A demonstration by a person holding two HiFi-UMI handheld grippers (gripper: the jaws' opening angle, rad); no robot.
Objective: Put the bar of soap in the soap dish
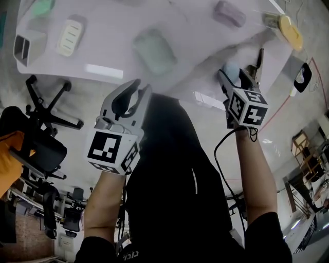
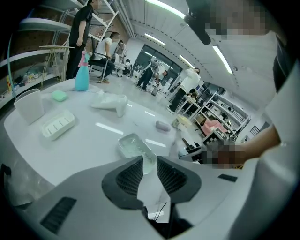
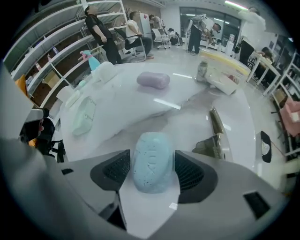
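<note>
A pale blue bar of soap (image 3: pixel 152 161) lies on the white table (image 1: pixel 118 61), between the jaws of my right gripper (image 3: pixel 153 174). The jaws stand wide, one on each side of the bar, and I see a thin gap at each pad. In the head view this gripper (image 1: pixel 234 78) points steeply down at the soap (image 1: pixel 231 69) near the table's right edge. A clear greenish soap dish (image 1: pixel 154 50) sits mid-table, just beyond my left gripper (image 1: pixel 138 88). The left gripper (image 2: pixel 150 164) has a narrow gap between its pads and holds nothing; the dish (image 2: pixel 136 146) lies ahead of it.
A white ribbed soap dish (image 1: pixel 70 37), a white holder (image 1: pixel 28 46) and a green soap (image 1: pixel 41 7) are at the table's left. A purple soap (image 1: pixel 229 13) and a yellow item (image 1: pixel 291 31) lie far right. A metal clip (image 3: pixel 213 136) lies beside the blue soap. Office chairs (image 1: pixel 46 133) stand off the table.
</note>
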